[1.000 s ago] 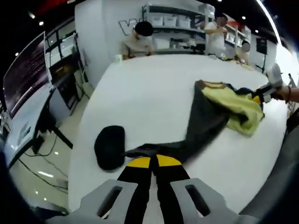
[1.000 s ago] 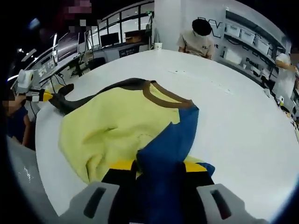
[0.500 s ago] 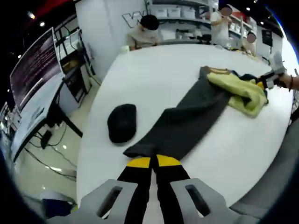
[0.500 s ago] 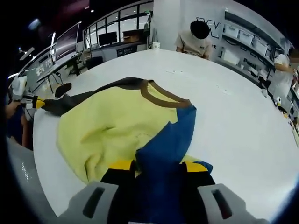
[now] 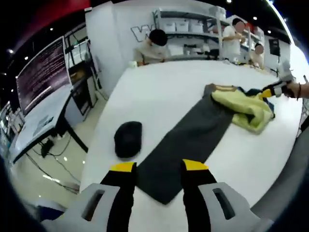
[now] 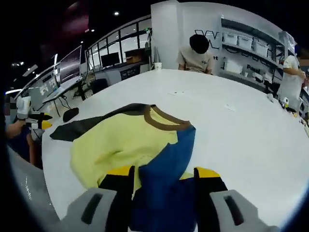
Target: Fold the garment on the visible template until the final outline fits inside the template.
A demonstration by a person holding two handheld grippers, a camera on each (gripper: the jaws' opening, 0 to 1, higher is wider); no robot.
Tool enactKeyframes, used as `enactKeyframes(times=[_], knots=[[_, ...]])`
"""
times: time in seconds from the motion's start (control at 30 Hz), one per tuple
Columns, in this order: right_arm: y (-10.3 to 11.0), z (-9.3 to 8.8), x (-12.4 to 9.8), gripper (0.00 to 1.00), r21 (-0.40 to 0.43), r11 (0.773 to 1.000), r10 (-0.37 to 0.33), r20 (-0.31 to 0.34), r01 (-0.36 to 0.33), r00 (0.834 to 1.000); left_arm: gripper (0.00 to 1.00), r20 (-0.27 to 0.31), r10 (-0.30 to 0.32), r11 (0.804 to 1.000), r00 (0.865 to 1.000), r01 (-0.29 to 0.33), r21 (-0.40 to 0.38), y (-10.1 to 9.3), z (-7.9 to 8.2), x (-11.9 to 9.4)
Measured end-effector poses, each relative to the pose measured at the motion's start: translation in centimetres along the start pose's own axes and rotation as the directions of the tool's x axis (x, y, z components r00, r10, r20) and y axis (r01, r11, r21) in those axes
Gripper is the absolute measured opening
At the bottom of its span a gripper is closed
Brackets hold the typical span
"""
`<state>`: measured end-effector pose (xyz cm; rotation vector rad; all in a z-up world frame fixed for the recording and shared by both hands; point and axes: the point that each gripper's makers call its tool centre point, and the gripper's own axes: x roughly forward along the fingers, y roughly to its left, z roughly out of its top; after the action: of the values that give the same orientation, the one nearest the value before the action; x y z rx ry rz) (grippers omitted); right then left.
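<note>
Early stage: garment point(image 6: 130, 140) spread on white counter point(image 5: 159, 92), grey sleeve point(image 5: 186, 140) stretched flat, no folds made. Left gripper point(image 5: 155, 170) fingers apart, holding nothing, sleeve end between. Right gripper point(image 6: 164, 176) fingers apart, blue sleeve point(image 6: 166, 166) between; grip unclear.

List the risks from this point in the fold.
1. The left gripper stands open over the dark grey sleeve, so that end lies free and could be dragged askew if the other end is pulled.
2. The yellow body is bunched, not flat; folding now may lock in wrinkles.
3. The blue sleeve lies between the right gripper jaws; whether they have closed on it is unclear, so it may slip.
</note>
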<state>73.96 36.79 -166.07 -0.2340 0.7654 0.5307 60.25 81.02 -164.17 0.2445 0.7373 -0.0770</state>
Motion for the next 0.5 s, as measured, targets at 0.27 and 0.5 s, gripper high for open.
enactKeyframes(times=[0.27,0.5], knots=[[-1.9,2.2,-3.1,0.45,0.027,0.999,0.020,0.132,-0.024,0.991,0.53,0.146,-0.029,0.998,0.989,0.037,-0.052,-0.9,4.3,-1.0],[-3.8,-0.7,-4.8,0.36,-0.115,0.993,0.030,0.074,-0.022,0.997,0.54,0.147,-0.095,0.995,0.985,0.095,0.011,-5.1,5.7,0.0]])
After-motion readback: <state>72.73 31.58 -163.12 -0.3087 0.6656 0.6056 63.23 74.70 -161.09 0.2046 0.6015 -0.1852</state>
